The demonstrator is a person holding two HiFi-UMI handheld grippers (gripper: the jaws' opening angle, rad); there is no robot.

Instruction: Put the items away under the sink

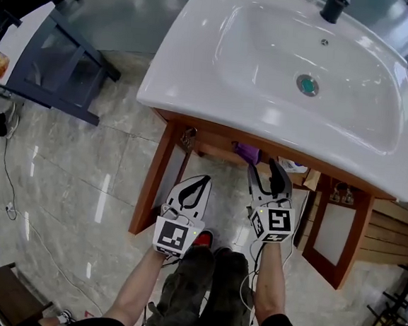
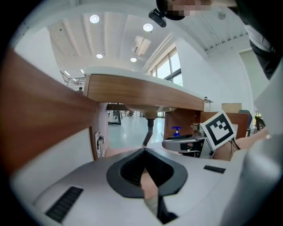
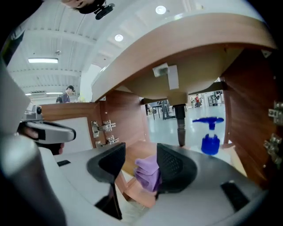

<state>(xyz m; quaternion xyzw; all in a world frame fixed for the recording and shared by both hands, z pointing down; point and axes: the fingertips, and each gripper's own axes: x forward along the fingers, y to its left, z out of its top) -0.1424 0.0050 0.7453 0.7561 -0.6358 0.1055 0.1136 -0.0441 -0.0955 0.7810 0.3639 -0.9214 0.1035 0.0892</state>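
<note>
A white sink (image 1: 283, 66) tops a wooden cabinet (image 1: 164, 148) whose doors stand open. On the cabinet shelf lies a crumpled purple cloth (image 1: 246, 152) (image 3: 147, 172). My right gripper (image 1: 266, 168) (image 3: 140, 150) is open just in front of the shelf; the cloth shows between its pads, close by the right one, and is not pinched. My left gripper (image 1: 204, 181) (image 2: 143, 152) hovers lower left by the open left door, shut with nothing in it. A blue pump bottle (image 3: 211, 140) (image 2: 176, 131) stands further in, beside the drain pipe (image 3: 180, 123).
The right cabinet door (image 1: 332, 234) hangs open at the right. A pale box (image 1: 292, 166) sits at the shelf front. A dark stool (image 1: 64, 61) stands on the tiled floor at the left. The person's legs (image 1: 207, 287) are right under the grippers.
</note>
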